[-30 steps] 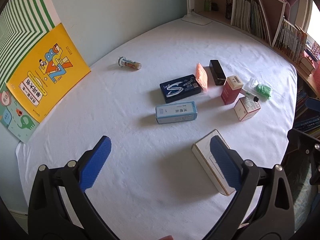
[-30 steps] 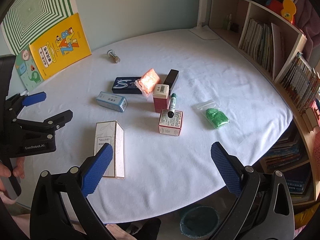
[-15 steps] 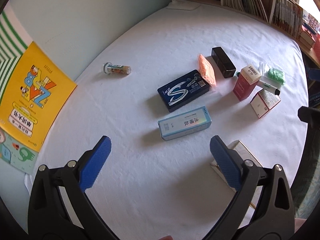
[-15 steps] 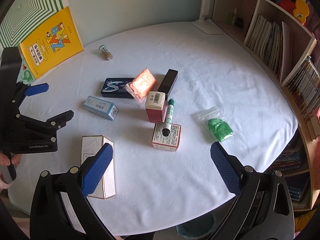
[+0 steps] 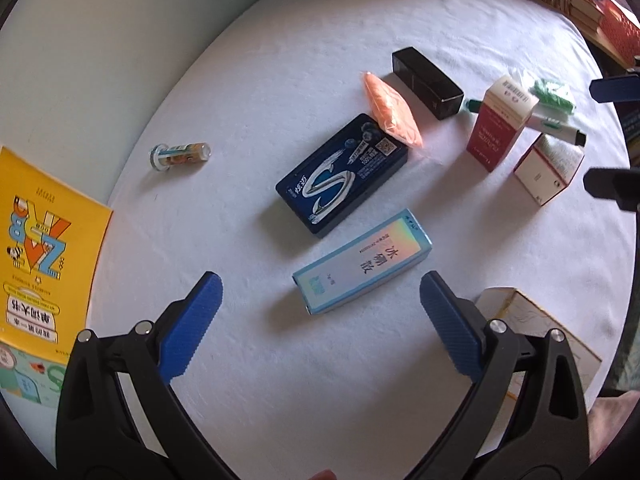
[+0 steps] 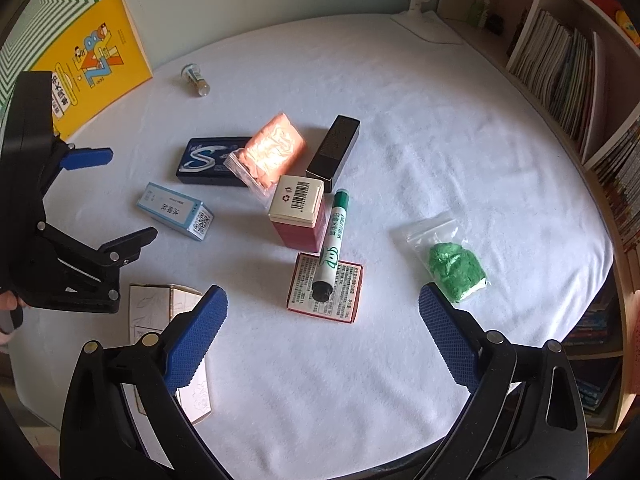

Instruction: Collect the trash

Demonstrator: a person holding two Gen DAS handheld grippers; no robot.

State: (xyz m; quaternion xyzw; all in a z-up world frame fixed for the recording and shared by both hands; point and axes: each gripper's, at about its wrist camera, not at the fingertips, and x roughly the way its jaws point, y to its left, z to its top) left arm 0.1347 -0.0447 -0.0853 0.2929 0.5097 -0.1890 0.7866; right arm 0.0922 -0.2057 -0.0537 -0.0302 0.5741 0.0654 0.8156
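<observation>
Both grippers hover empty over the white tabletop point(image 6: 400, 120). The left gripper point(image 5: 320, 308), fingers spread wide, faces a pale blue box point(image 5: 362, 268) near the left edge. Right of it lie a dark gum tin point(image 6: 214, 160), an orange bag point(image 6: 272, 152), a red carton point(image 6: 298, 216) and a green marker point(image 6: 334, 236), seemingly propped on a small box point(image 6: 326, 286). The right gripper point(image 6: 322, 312) is also wide open.

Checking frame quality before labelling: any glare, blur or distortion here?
Left wrist view: sharp, strong fisheye bending of the table edge, iridescent glare on the pale blue box. Right wrist view: sharp, sheen on the orange bag, bookshelf curved, corners vignetted black.
</observation>
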